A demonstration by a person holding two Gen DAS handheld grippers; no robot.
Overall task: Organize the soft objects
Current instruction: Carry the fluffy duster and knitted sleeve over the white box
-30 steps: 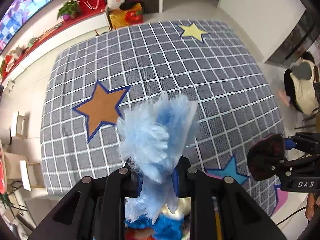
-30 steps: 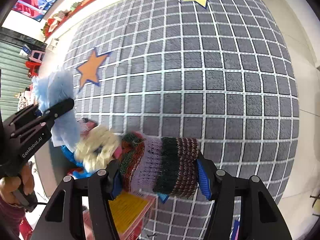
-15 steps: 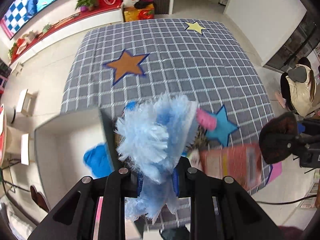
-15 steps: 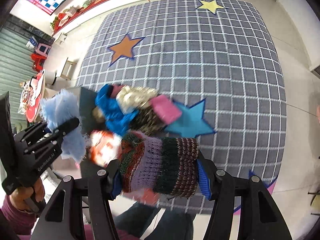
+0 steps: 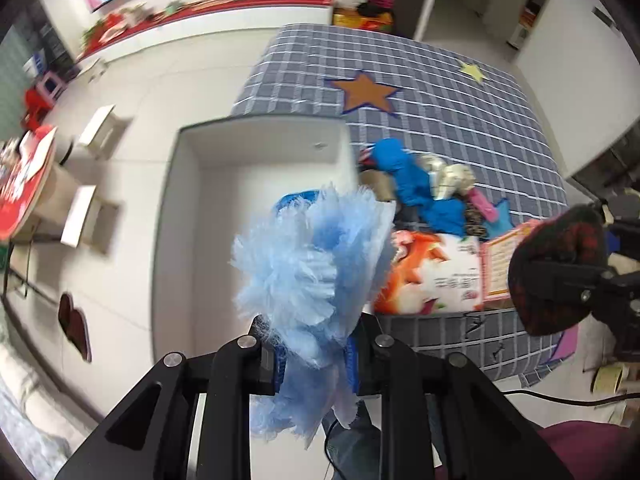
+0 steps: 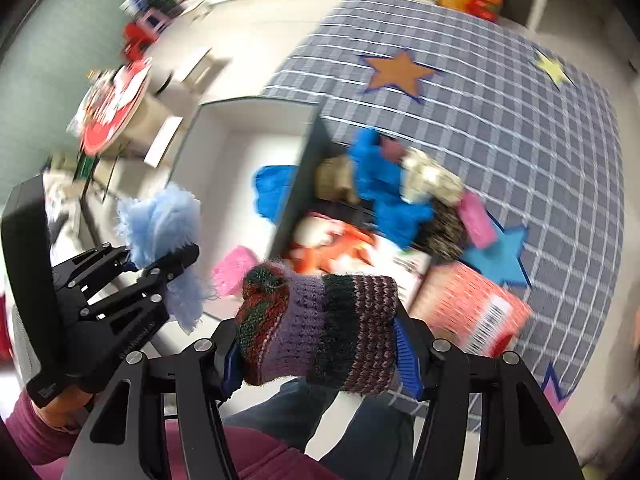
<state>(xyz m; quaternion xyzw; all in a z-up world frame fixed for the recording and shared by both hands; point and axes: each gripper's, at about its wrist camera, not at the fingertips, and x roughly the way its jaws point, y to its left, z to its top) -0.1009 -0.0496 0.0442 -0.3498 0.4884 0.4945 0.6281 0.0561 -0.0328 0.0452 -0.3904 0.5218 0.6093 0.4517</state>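
Observation:
My left gripper (image 5: 314, 354) is shut on a fluffy light-blue soft item (image 5: 308, 256), held above a white open box (image 5: 256, 148) that holds a blue cloth (image 6: 272, 194) and a pink item (image 6: 234, 266). It also shows in the right wrist view (image 6: 160, 220). My right gripper (image 6: 320, 356) is shut on a striped knitted hat (image 6: 320, 328) in purple, green and red, held over the mat's front edge; the hat also shows in the left wrist view (image 5: 554, 268). A pile of soft things, with blue cloth (image 5: 408, 176) and a cream item (image 5: 452, 178), lies beside the box.
A grey checked mat (image 5: 460, 100) with star patches covers the floor. Printed packages (image 5: 432, 276) and a pink carton (image 6: 468, 304) lie at its front edge. Small white stools (image 5: 100, 132) and a red round table (image 5: 24, 188) stand left. A red-topped shelf (image 5: 208, 12) runs along the back.
Both grippers have swung left and back with their loads. The white box and pile now fill the middle of both views; the mat has shifted to the right.

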